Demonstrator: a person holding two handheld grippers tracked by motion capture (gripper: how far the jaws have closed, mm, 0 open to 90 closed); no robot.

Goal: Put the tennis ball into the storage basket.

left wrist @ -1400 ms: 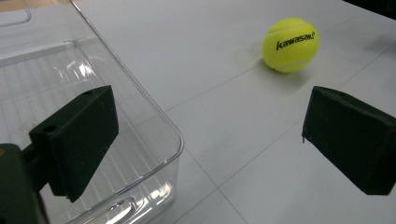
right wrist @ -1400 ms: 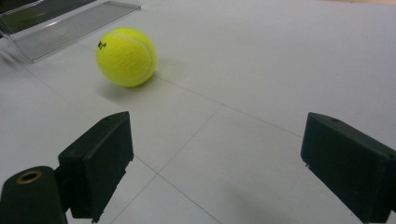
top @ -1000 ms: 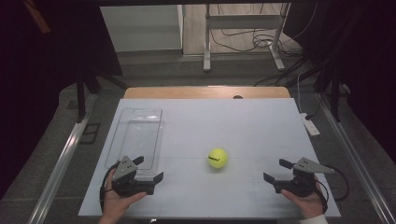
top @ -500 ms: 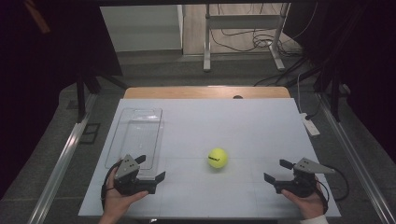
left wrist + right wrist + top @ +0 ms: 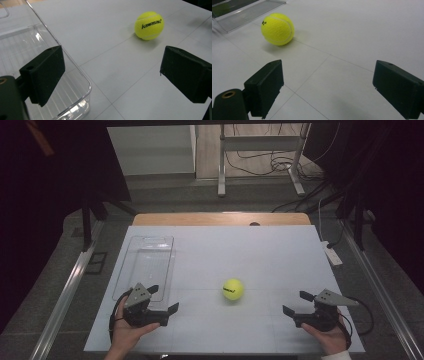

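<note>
A yellow tennis ball (image 5: pixel 233 289) lies on the white table (image 5: pixel 250 255), a little right of a clear plastic tray (image 5: pixel 150 239). My left gripper (image 5: pixel 163 298) sits at the tray's near right corner. It is open, its jaws have just been closing a little, and nothing is between them. In the left gripper view the ball (image 5: pixel 149 25) is ahead and to the right, and the tray's rim (image 5: pixel 75 67) runs past the left jaw. My right gripper (image 5: pixel 295 302) rests open near the front right; in the right gripper view the ball (image 5: pixel 277 28) is ahead and to the left.
A white block with a cable (image 5: pixel 332 254) lies at the table's right edge. Metal rails (image 5: pixel 65 295) run along both sides. A frame's legs (image 5: pixel 222 165) and loose cables stand on the floor beyond the far edge.
The left gripper has shifted very slightly to the right beside the tray. The ball and the right gripper have not moved.
</note>
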